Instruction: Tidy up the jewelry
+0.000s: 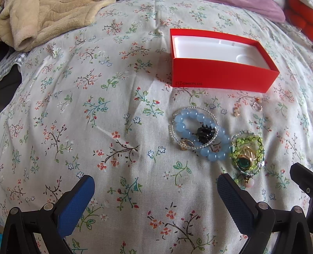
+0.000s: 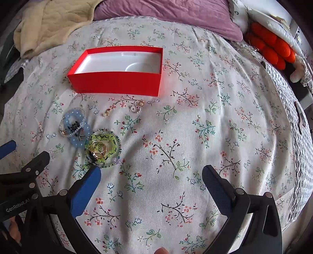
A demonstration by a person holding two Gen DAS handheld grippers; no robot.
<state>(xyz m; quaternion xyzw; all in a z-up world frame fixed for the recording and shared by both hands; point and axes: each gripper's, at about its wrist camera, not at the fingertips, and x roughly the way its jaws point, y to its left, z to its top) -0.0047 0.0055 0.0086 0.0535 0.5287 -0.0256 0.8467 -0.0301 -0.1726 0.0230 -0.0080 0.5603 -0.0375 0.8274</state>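
We hold both grippers low over a floral bedsheet (image 1: 78,117). Our left gripper (image 1: 156,197) has its blue-padded fingers spread wide with nothing between them, and our right gripper (image 2: 151,185) is spread just as wide and empty, its left pad near the green piece.

In the left wrist view the jewelry lies in the right half of the frame: a blue bead bracelet (image 1: 195,117) tangled with a clear bead strand (image 1: 213,119) and a small black clip (image 1: 204,133), and touching it to the lower right a green beaded bracelet (image 1: 256,139) with gold rings (image 1: 249,153) inside it. Small gold earrings (image 1: 257,104) lie apart, just below the red box (image 1: 221,78). That box sits open in the upper right, showing a bare white tray.

A beige blanket (image 1: 39,21) fills the upper left, and a purple pillow (image 2: 176,13) lies along the top of the right wrist view.
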